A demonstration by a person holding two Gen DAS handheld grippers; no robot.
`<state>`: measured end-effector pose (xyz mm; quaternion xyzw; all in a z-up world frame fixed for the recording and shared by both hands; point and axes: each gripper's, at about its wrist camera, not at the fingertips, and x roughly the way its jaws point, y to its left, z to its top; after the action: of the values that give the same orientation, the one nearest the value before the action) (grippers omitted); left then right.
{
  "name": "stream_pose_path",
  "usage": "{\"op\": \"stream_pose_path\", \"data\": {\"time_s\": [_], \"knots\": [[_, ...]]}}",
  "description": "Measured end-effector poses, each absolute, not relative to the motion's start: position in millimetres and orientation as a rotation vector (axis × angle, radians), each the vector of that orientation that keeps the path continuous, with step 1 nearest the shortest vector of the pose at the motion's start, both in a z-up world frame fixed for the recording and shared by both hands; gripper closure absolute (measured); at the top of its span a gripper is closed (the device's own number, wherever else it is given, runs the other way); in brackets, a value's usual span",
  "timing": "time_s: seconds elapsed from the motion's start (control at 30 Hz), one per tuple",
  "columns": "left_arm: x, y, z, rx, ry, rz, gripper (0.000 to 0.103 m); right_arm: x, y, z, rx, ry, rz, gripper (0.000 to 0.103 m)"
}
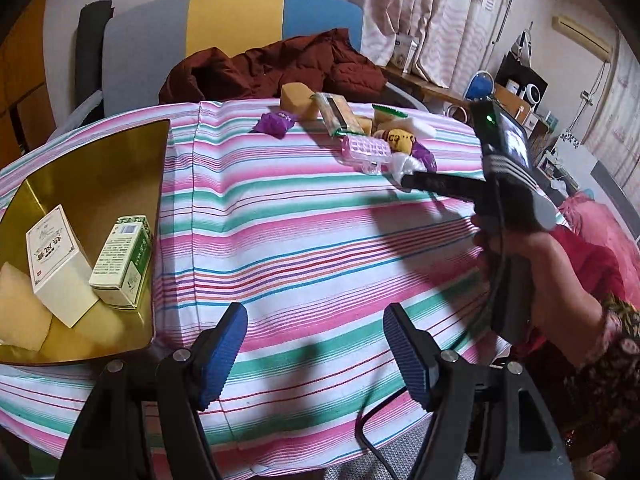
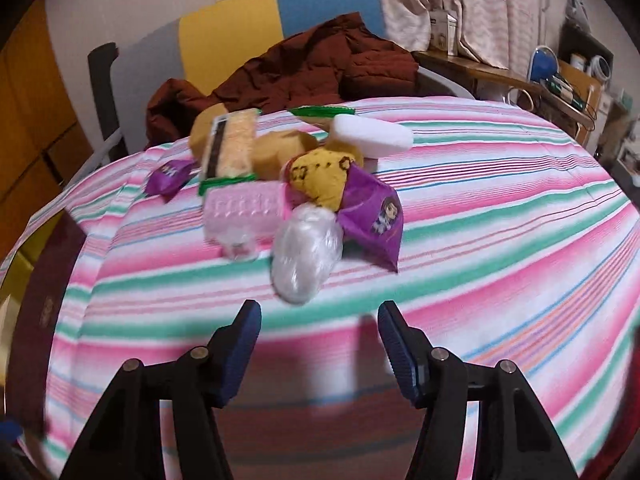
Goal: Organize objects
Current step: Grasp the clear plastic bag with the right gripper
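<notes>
Two grippers are sitting spread apart, neither one pinching anything. The left gripper (image 1: 316, 344) is hovering over the striped cloth (image 1: 304, 240), its blue pads (image 1: 224, 352) well apart with only fabric between them. At its 10 o'clock the gold tray (image 1: 100, 184) is lying on the cloth, holding a white box (image 1: 60, 268) and a green-and-white box (image 1: 122, 266) just beside each other, with a pale sponge (image 1: 20, 308) touching the white box's near end. At 2 o'clock the right hand (image 1: 532, 256) is gripping the handle of the other tool.

The right gripper (image 2: 320, 344) is also hanging over the cloth, fingers wide. Near its 12 o'clock a clear plastic-wrapped item (image 2: 306, 254) is lying just ahead of the fingertips. Touching it at 11 o'clock is a pink plastic piece (image 2: 244, 208); at 1 o'clock a purple packet (image 2: 374, 220) is leaning against it. Behind these, a yellow patterned item (image 2: 320, 176), a wafer pack (image 2: 234, 148), a white block (image 2: 372, 136) and a second purple packet (image 2: 168, 176) are clustering together. A dark red jacket (image 2: 304, 68) is lying beyond the pile.
</notes>
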<state>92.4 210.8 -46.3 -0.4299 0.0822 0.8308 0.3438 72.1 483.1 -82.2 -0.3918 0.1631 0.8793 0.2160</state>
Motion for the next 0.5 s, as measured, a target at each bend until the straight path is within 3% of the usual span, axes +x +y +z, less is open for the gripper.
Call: {"op": "stream_pose_path", "data": {"time_s": [0.23, 0.37, 0.5], "knots": [[85, 221, -51, -1.145, 0.243, 2.16, 0.031, 44, 502, -90, -1.062, 0.515, 2.432, 0.049], [78, 233, -53, -1.155, 0.251, 2.153, 0.031, 40, 498, -91, -1.051, 0.483, 2.464, 0.069], [65, 248, -51, -1.167, 0.241, 2.148, 0.031, 47, 492, -90, -1.024, 0.453, 2.467, 0.07]]}}
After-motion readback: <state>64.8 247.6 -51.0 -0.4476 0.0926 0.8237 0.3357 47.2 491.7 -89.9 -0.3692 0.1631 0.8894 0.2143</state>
